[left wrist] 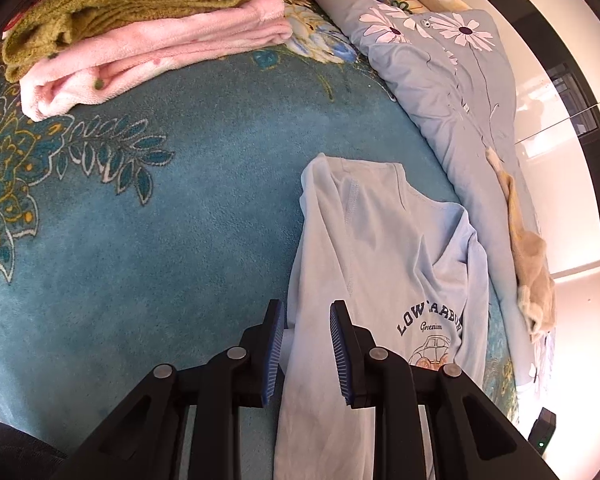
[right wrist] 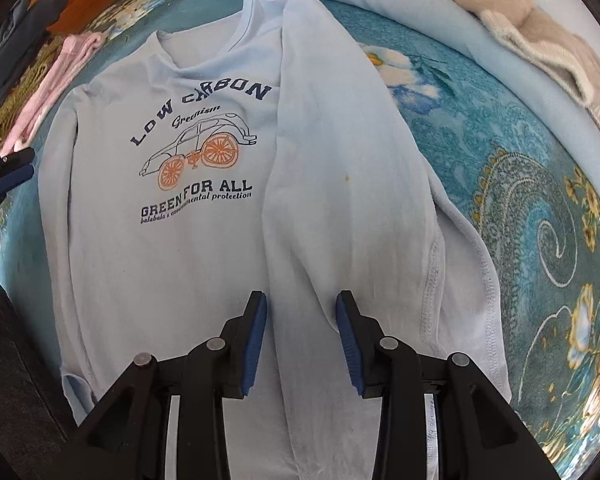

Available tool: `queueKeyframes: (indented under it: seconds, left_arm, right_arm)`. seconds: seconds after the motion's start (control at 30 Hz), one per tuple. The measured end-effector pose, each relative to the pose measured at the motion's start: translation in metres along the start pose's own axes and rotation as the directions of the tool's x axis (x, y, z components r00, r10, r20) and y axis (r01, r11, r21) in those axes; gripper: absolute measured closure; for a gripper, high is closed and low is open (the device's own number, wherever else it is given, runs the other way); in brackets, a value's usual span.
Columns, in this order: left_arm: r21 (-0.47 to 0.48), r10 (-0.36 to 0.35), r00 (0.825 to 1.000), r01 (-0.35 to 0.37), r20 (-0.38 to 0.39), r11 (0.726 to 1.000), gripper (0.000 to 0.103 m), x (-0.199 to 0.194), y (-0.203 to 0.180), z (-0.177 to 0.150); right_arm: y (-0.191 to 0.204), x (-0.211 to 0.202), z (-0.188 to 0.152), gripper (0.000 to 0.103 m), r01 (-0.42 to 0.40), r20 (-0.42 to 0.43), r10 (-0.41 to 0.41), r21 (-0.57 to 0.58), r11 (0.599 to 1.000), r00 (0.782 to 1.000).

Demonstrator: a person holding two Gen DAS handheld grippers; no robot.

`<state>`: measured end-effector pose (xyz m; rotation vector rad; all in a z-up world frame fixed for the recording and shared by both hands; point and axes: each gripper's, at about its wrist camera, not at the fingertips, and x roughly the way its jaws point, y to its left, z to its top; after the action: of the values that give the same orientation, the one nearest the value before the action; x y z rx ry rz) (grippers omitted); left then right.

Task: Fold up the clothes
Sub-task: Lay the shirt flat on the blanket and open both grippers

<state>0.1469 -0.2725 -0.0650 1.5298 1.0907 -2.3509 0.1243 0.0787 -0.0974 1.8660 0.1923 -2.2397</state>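
Left wrist view: the bed (left wrist: 148, 216) carries a teal floral cover. My left gripper (left wrist: 307, 354) stands apart, empty, above the pale blue shirt (left wrist: 364, 248) at 5 o'clock. One green knit (left wrist: 112, 4) and one pink garment (left wrist: 156, 52) lie stacked at 11 o'clock.

Right wrist view: my right gripper (right wrist: 301, 344) stands apart, empty, over the shirt's folded-in sleeve (right wrist: 332, 168). One beige garment (right wrist: 536, 36) lies at 1 o'clock.
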Motion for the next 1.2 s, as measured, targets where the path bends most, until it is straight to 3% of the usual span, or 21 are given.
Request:
queueKeyframes:
  seconds: [0.07,0.1,0.13,0.2,0.27,0.33,0.43,0.5,0.6,0.7,0.77,0.87,1.03,1.2]
  left_arm:
    - [-0.015,-0.008,1.0,0.008,0.0,1.0,0.076,-0.003,0.003,-0.001]
    - [-0.02,-0.011,1.0,0.011,-0.001,1.0,0.076,-0.003,0.004,-0.001]
    - [-0.022,-0.015,1.0,0.015,-0.002,1.0,0.076,-0.004,0.004,-0.002]
    - [-0.016,-0.013,1.0,0.013,-0.006,1.0,0.076,-0.004,0.003,-0.003]
    - [-0.005,-0.01,1.0,0.01,-0.016,1.0,0.076,-0.002,0.001,-0.004]
    - [0.01,-0.006,1.0,0.006,-0.027,1.0,0.076,0.001,-0.003,-0.005]
    - [0.033,0.0,0.999,0.002,-0.047,0.999,0.076,0.006,-0.008,-0.006]
    - [0.04,0.008,0.998,-0.006,-0.064,0.999,0.076,0.01,-0.01,-0.007]
    - [0.041,0.014,0.996,-0.011,-0.086,0.999,0.076,0.016,-0.01,-0.008]
    - [0.041,0.02,0.996,-0.016,-0.092,0.999,0.076,0.018,-0.01,-0.008]
    - [0.036,0.014,0.996,-0.011,-0.091,0.999,0.076,0.019,-0.01,-0.009]
    - [0.024,-0.001,0.995,0.003,-0.097,1.0,0.076,0.021,-0.007,-0.009]
    - [0.016,-0.045,0.993,0.047,-0.109,0.999,0.076,0.022,-0.007,-0.007]
    - [-0.023,-0.011,0.982,0.007,-0.189,1.0,0.076,0.035,0.0,-0.012]
  right_arm:
    - [0.004,-0.001,-0.001,0.07,0.034,0.004,-0.034,-0.017,0.999,0.999]
    - [0.003,-0.002,-0.001,0.079,0.05,0.005,-0.05,-0.019,0.999,0.999]
    - [-0.002,-0.004,0.0,0.089,0.031,0.004,-0.031,0.002,1.0,0.999]
    - [-0.011,-0.01,0.002,0.099,-0.007,0.004,0.007,0.044,0.999,1.0]
    - [-0.028,-0.022,0.007,0.1,-0.049,0.018,0.048,0.094,0.994,0.999]
    - [-0.048,-0.038,0.017,0.1,-0.043,0.05,0.038,0.119,0.992,0.998]
    - [-0.087,-0.07,0.04,0.102,0.028,0.123,-0.047,0.157,0.987,0.991]
    - [-0.115,-0.093,0.066,0.102,0.087,0.19,-0.128,0.209,0.974,0.973]
    - [-0.168,-0.12,0.098,0.102,0.199,0.279,-0.312,0.368,0.908,0.908]
    - [-0.2,-0.119,0.111,0.101,0.12,0.277,-0.297,0.515,0.849,0.914]
    - [-0.198,-0.106,0.11,0.101,0.111,0.243,-0.283,0.546,0.83,0.928]
    - [-0.18,-0.091,0.097,0.1,0.089,0.228,-0.245,0.536,0.84,0.942]
    - [-0.146,-0.093,0.069,0.099,0.085,0.251,-0.216,0.448,0.89,0.944]
    - [-0.126,-0.1,0.041,0.099,0.103,0.258,-0.214,0.386,0.917,0.942]
